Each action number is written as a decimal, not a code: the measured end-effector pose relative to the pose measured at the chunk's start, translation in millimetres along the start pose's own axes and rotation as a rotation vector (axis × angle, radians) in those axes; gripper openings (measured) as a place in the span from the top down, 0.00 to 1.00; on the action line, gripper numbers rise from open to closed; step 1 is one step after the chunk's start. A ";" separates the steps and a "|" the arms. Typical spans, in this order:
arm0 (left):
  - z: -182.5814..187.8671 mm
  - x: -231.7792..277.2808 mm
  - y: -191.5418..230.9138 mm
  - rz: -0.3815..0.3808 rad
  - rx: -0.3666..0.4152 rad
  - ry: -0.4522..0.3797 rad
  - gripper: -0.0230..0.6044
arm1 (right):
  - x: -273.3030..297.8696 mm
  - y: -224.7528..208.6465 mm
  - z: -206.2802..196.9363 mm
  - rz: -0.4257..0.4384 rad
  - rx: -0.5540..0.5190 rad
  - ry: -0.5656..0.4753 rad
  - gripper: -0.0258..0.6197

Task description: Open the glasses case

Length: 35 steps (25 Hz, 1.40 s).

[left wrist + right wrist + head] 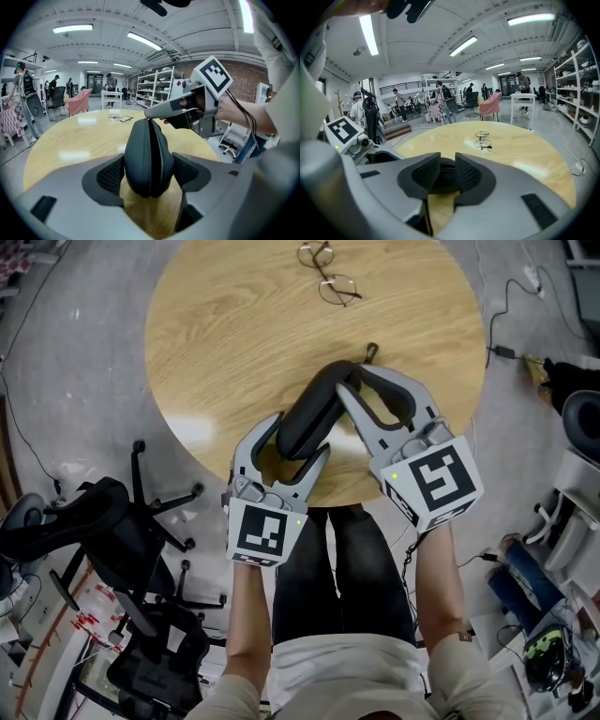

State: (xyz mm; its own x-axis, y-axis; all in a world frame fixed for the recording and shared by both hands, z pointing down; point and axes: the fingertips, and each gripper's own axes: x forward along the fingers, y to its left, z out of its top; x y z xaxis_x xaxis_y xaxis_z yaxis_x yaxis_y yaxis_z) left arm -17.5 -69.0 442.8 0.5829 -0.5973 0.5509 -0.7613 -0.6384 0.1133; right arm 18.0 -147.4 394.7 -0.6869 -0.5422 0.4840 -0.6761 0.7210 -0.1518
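**Left claw grips the case, right claw is loose**

The left claw (302, 435) is clenched on the dark case (149, 159); its two jaws press the sides of the case, near the end closest to the person; the case stands on its thin edge between them, and the seam of its two halves faces this claw's camera; the far end of the case reaches away from this claw to the right claw (446, 164); the right claw is released; its jaws stand apart, one on each side of that far end, and I cannot tell if they touch it; a small zip pull (372, 352) sticks out just past its tips; the glasses (328, 276) lie well beyond both claws on the round worktop (216, 334).
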 end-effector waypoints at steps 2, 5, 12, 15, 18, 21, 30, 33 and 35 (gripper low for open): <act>3.4 -2.8 0.7 -0.001 0.001 -0.010 0.45 | 2.5 3.4 -0.6 0.006 -0.009 -0.003 0.80; 15.7 -11.9 4.1 0.007 0.030 -0.028 0.45 | 4.0 5.5 0.5 0.008 -0.012 -0.006 0.82; 57.7 -33.4 22.1 0.047 0.019 -0.132 0.45 | 2.2 10.3 0.1 0.023 -0.035 0.004 0.83; 60.7 -25.5 31.7 0.065 0.038 -0.119 0.45 | 3.5 8.8 -1.3 0.025 -0.036 0.006 0.83; 60.0 -17.1 33.2 0.072 0.090 -0.086 0.45 | 3.3 8.6 -1.6 0.028 -0.037 0.006 0.83; 59.9 -12.1 33.4 0.075 0.106 -0.076 0.45 | 2.9 8.4 -2.3 0.034 -0.040 0.007 0.83; 43.8 4.8 33.9 0.072 0.131 -0.009 0.51 | 4.1 16.9 -3.4 0.040 -0.102 0.043 0.88; 41.9 6.9 32.4 0.061 0.116 -0.012 0.54 | 3.6 20.0 -4.1 0.043 -0.137 0.061 0.90; 41.8 7.4 30.4 0.051 0.105 -0.017 0.57 | 2.9 21.1 -4.8 0.048 -0.161 0.075 0.91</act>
State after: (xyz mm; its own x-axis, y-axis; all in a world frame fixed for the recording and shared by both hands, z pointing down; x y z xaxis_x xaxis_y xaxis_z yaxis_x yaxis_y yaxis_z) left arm -24.5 -113.1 415.8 0.5499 -0.6379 0.5392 -0.7565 -0.6540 -0.0021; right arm 3.0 -131.7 397.0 -0.6913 -0.4759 0.5437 -0.5872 0.8085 -0.0389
